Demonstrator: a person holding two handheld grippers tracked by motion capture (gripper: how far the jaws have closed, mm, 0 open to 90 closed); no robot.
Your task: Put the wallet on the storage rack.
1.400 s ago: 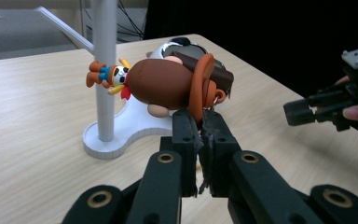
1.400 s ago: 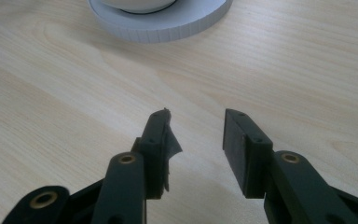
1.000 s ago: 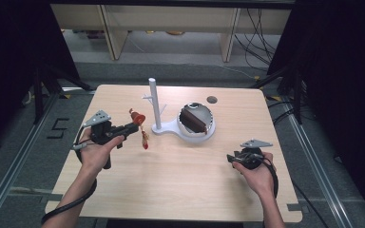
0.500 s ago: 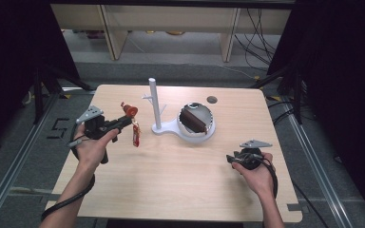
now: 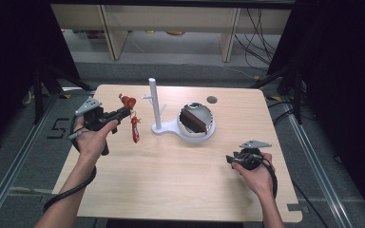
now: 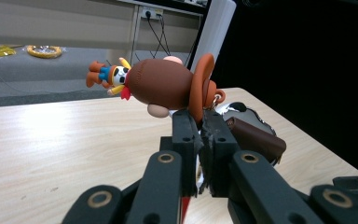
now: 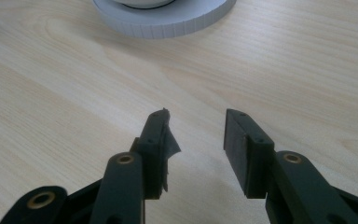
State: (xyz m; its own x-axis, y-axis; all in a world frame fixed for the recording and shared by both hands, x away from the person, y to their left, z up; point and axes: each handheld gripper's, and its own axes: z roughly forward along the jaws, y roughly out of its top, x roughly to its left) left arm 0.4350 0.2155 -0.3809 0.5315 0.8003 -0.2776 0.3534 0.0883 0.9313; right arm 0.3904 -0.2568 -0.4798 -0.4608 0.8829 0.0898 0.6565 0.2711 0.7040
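My left gripper [image 5: 125,112] is shut on the ring end of a keychain. Its toy figure [image 5: 128,101], brown with an orange hat, sticks up above the jaws, and a red strap [image 5: 135,129] hangs below them. In the left gripper view the toy figure [image 6: 161,86] lies sideways on top of the closed left gripper [image 6: 200,126]. To their right stands a white stand [image 5: 155,102] with a small hook near its top. Its round base holds a metal dish [image 5: 207,118] with a brown case [image 5: 193,119] in it. My right gripper [image 5: 231,159] rests low over the table at the right, open and empty [image 7: 193,130].
A small dark disc [image 5: 212,99] lies near the table's far edge. The stand's white base [image 7: 168,18] is just ahead of the right gripper. Shelving legs and cables [image 5: 247,28] are on the floor beyond the table.
My left gripper has carried the keychain a little left and upward, away from the table surface. The right gripper has stayed where it was.
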